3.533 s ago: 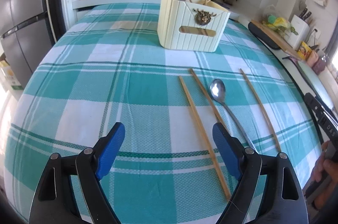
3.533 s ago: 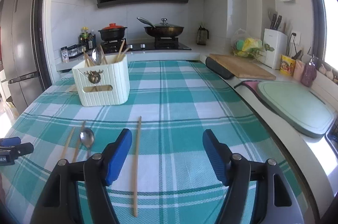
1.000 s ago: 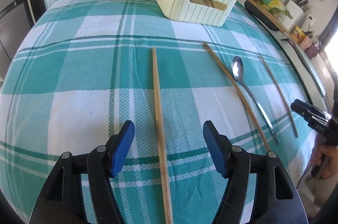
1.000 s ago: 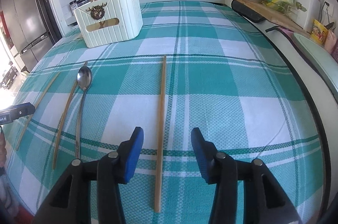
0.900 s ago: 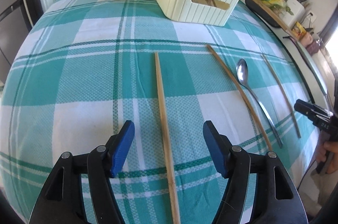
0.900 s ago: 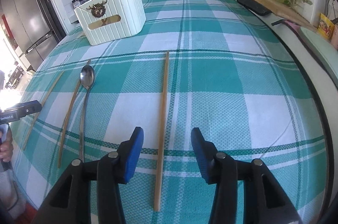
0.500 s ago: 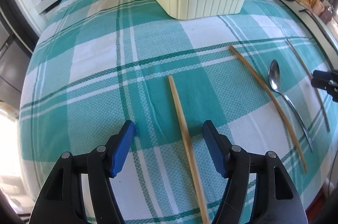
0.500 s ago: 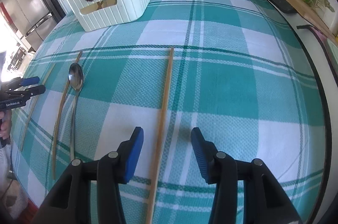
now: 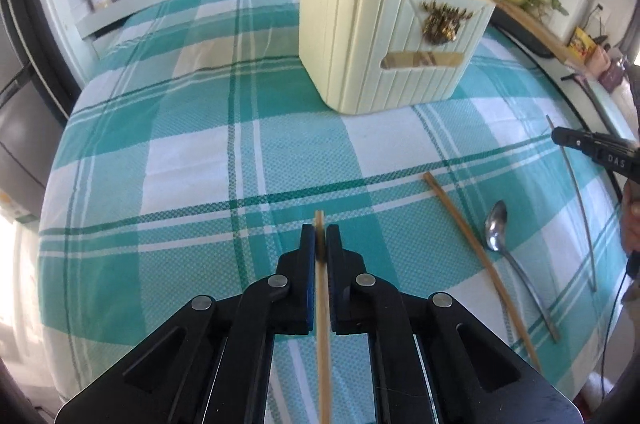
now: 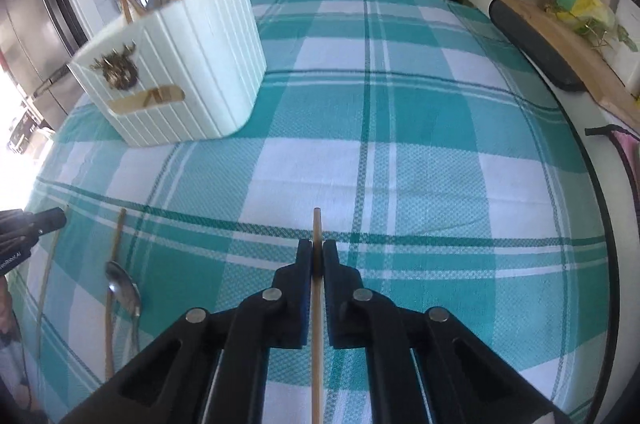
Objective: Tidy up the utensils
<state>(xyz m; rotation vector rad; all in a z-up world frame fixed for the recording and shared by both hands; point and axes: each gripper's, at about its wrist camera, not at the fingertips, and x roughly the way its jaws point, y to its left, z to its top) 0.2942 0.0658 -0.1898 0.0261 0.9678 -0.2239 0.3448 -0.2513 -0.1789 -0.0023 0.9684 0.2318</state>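
Left gripper: jaws just closed, clamped on a chopstick in front of the utensil caddy.
Right gripper: jaws just closed, clamped on a second chopstick, nearer than the caddy.
Loose utensils: another chopstick and a spoon are laid on the checked worktop, nearer than the caddy.
Caddy: chopsticks and a spoon are held upright.

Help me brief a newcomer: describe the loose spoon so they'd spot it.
Start at the cream utensil holder on the teal checked tablecloth. In front of it lies the spoon, beside a wooden chopstick: the only metal piece lying loose.
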